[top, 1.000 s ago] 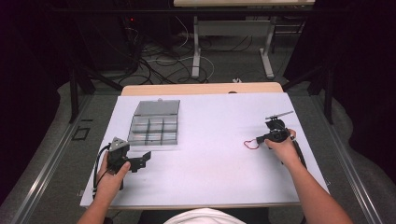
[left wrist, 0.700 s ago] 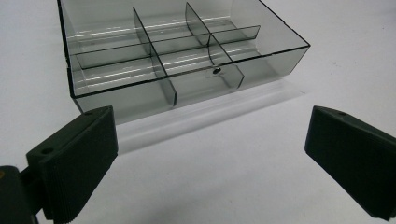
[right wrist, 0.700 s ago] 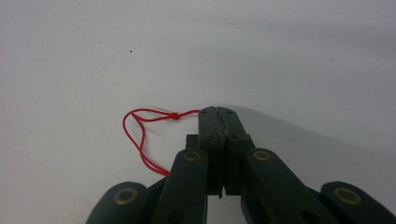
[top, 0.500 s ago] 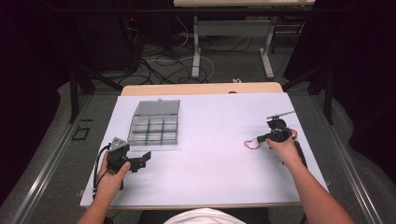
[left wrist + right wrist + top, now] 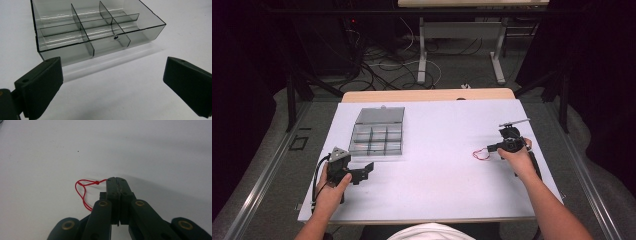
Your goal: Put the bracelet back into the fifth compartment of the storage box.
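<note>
Right gripper: fingers pressed fully together on the end of a thin red loop of string, which lies on the white bench at its right side, just left of that gripper. Left gripper: fingers spread wide, holding nothing, low over the bench and facing the near wall of a clear smoke-grey plastic compartment box, lid open, near but apart.
</note>
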Demonstrator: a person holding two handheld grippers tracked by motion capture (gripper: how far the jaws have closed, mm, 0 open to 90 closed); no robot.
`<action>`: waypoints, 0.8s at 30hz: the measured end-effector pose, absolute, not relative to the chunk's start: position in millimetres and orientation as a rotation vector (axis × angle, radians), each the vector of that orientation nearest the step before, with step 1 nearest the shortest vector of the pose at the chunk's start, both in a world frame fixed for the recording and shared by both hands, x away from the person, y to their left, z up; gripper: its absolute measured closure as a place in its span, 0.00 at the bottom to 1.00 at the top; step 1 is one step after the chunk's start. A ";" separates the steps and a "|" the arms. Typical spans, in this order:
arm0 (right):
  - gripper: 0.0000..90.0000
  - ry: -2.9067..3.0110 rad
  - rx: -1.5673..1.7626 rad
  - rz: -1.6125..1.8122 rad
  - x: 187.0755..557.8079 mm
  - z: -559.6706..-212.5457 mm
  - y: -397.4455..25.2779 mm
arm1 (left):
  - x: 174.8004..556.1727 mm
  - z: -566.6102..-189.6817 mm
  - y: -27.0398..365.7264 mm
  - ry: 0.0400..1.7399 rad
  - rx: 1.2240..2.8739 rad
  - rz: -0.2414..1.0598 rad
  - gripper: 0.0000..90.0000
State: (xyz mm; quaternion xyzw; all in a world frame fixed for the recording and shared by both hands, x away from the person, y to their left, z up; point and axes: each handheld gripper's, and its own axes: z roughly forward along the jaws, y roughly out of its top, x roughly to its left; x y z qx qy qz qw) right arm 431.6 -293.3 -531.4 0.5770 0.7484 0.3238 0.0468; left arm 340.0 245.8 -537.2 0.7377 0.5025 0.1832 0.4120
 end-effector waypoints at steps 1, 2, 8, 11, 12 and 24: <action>1.00 2.281 1.752 0.998 430.4 -530.2 -292.6 | 340.0 -537.2 245.8 1.264 1.856 0.461 0.03; 1.00 2.281 1.752 0.998 430.4 -530.2 -292.6 | 340.1 -537.2 245.9 1.262 1.856 0.459 0.03; 1.00 2.279 1.741 1.020 427.3 -526.0 -292.0 | 340.2 -537.3 245.9 1.264 1.859 0.462 0.03; 1.00 2.279 1.742 1.023 426.2 -524.4 -292.0 | 340.2 -537.4 245.7 1.261 1.859 0.461 0.03; 1.00 2.284 1.746 1.030 426.0 -523.8 -291.9 | 340.2 -537.4 245.7 1.261 1.859 0.460 0.03; 1.00 2.305 1.702 1.076 422.8 -515.3 -276.7 | 340.2 -537.4 245.7 1.261 1.858 0.462 0.03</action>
